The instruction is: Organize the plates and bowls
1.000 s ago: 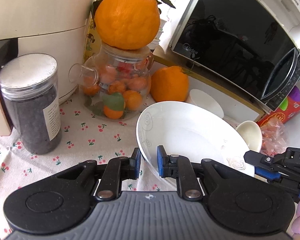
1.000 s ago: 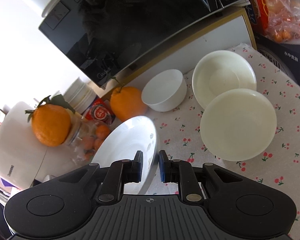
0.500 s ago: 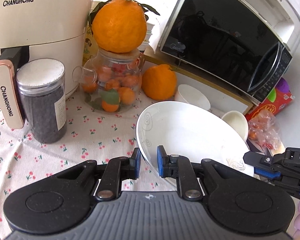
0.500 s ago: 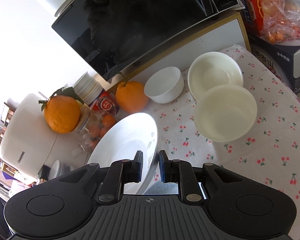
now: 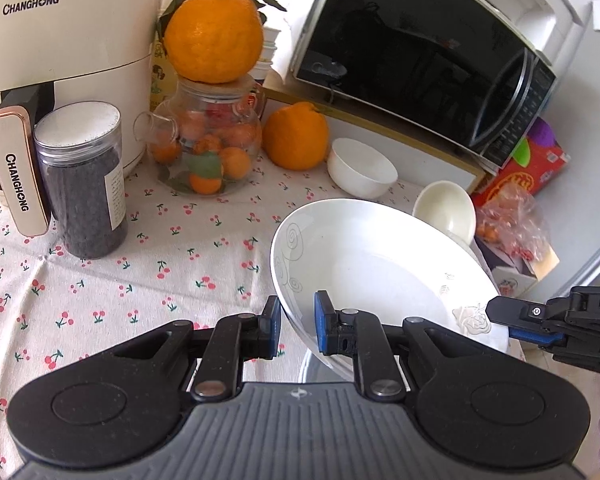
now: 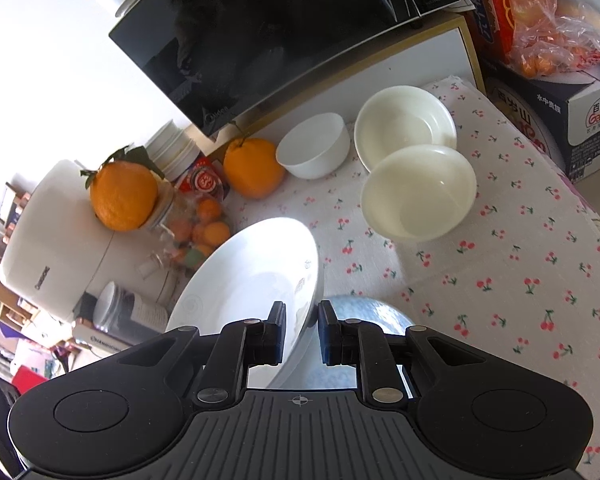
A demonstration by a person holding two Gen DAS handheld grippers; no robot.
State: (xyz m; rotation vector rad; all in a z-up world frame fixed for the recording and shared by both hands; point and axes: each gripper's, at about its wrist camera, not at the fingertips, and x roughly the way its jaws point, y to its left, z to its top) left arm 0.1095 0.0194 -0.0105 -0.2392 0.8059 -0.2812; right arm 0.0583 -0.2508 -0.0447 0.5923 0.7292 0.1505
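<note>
A large white plate [image 5: 380, 268] with a grey swirl pattern is held tilted above the cherry-print tablecloth. My left gripper [image 5: 297, 326] is shut on its near rim. My right gripper [image 6: 301, 330] is shut on the opposite rim of the same plate [image 6: 252, 280]; its fingers [image 5: 512, 316] show at the right of the left wrist view. A small white bowl [image 6: 314, 146] and two cream bowls [image 6: 406, 126] [image 6: 418, 192] stand on the table beyond. A pale blue dish [image 6: 364, 320] lies under the plate.
A black microwave [image 5: 420, 52] stands at the back. A glass jar of oranges [image 5: 208, 148] with a big orange [image 5: 214, 36] on top, another orange [image 5: 296, 136], a dark-filled jar [image 5: 82, 180] and a cream air fryer [image 5: 60, 40] crowd the left. Boxes and bagged fruit [image 6: 552, 40] sit at the right.
Both grippers have lifted and pulled back with the plate held between them. The table objects look smaller and more of the tablecloth shows.
</note>
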